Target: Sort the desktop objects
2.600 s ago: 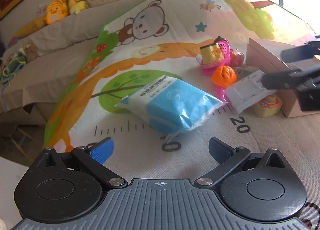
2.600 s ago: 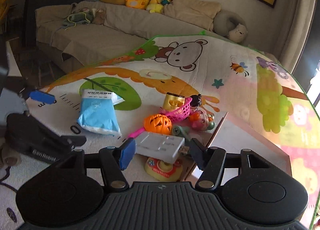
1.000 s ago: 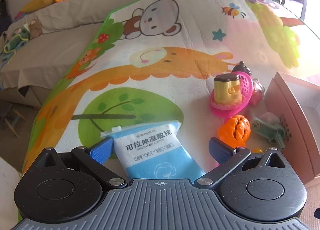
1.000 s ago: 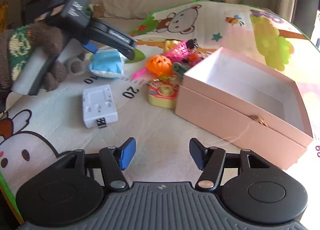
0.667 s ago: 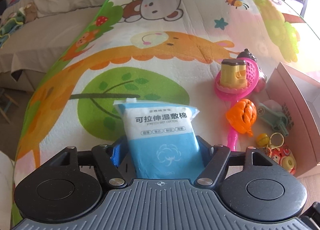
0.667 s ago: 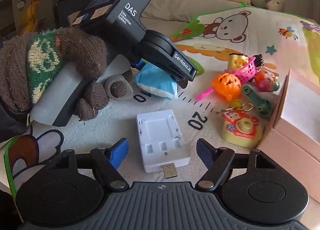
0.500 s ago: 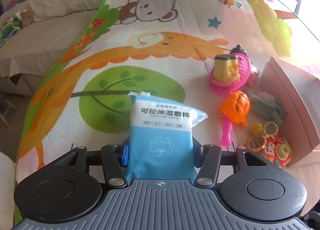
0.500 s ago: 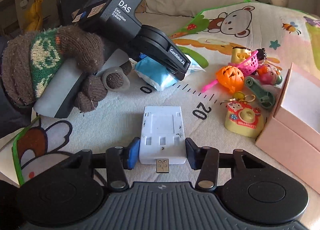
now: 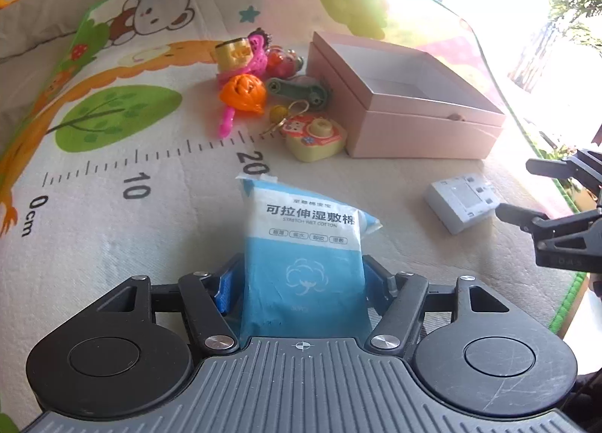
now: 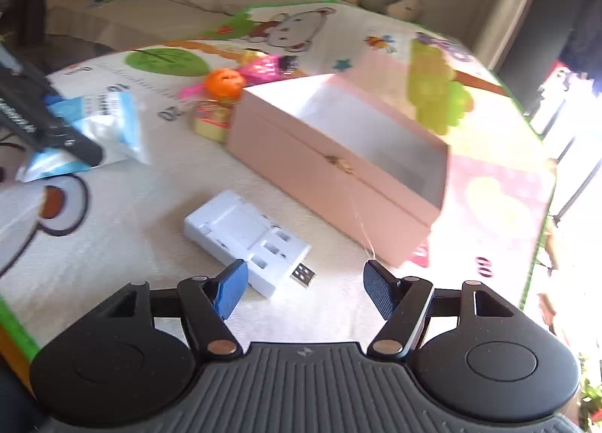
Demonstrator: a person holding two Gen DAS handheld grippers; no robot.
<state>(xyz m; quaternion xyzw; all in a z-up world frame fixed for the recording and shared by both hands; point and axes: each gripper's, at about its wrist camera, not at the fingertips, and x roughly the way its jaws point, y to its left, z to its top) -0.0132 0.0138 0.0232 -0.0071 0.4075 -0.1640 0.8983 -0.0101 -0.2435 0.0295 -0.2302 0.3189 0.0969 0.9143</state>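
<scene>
On a cartoon play mat (image 9: 113, 230), the left tool (image 9: 301, 282), its jaws just having eased apart, has a blue packet (image 9: 304, 245) between its pads, while the right tool (image 10: 306, 286), jaws just widened and empty, hovers by a white charger (image 10: 244, 237) beside the open pink box (image 10: 338, 158).

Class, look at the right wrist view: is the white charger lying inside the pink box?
No: the white charger lies on the mat in front of the pink box.
</scene>
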